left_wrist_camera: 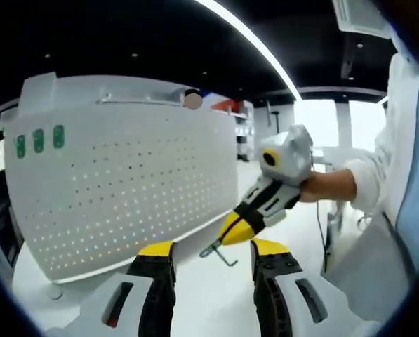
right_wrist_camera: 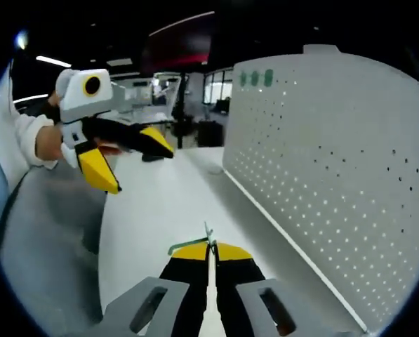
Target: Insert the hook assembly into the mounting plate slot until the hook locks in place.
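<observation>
Insertion not yet made. The hook assembly [right_wrist_camera: 195,243] is pinched at the tips of the right gripper [right_wrist_camera: 210,247], whose jaws are closed narrow on the thin wire; in the left gripper view the same hook [left_wrist_camera: 217,250] is seen hanging from that gripper's yellow tips, in the air, apart from the perforated mounting plate [left_wrist_camera: 125,175]. The plate stands upright on the white table [right_wrist_camera: 160,210], and no hook is seen on its face. The left gripper [left_wrist_camera: 213,250] is held empty, jaws wide apart, pointed toward the plate's lower edge. Approach, seating and locking are judged outstanding.
</observation>
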Demonstrator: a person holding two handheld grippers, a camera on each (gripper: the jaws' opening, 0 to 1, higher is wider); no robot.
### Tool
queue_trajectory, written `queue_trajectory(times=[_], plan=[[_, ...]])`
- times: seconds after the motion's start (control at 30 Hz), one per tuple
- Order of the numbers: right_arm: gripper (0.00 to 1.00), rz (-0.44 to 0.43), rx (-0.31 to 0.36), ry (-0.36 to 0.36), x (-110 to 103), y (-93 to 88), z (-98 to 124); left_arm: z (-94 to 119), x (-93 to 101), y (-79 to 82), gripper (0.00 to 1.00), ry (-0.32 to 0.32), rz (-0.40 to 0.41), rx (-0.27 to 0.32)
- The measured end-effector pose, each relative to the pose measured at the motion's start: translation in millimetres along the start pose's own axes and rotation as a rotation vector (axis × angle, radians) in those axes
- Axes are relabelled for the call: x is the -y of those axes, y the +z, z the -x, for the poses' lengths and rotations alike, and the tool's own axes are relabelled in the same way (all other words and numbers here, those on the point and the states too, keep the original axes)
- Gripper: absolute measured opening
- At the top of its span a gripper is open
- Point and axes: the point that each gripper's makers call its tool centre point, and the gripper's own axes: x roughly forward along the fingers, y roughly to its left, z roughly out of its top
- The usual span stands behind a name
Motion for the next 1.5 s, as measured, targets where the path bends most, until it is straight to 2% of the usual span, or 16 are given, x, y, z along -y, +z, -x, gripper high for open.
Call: queue_trajectory(times=[0.27,0.43,0.67,1.1,1.5], plan=[[0.0,0.038,0.008,0.033,-17.5,22.9,6.5,0.9,-2.8,-1.1,0.34,0.007,-0.041,-0.003],[0.0,0.055,0.008,0.048,-24.8,29.0,8.7,0.9,-3.5,-5.9,0.2,0.005,-0.085,-0.025],[0.0,0.07,0.009,0.073,-35.4,34.7,8.2,0.7,-1.4,-7.8,0.12,-0.008,-0.124,-0.028],[0.0,0.087,0.021,0.091,-43.2,45.9,10.6,1.9,-2.0,-13.7,0.06,-0.014,-0.141,-0.049],[0.0,0.11,0.053,0.09,-46.0,60.3,11.9,1.8,-2.7,-12.4,0.06,-0.02,-0.108,-0.038]])
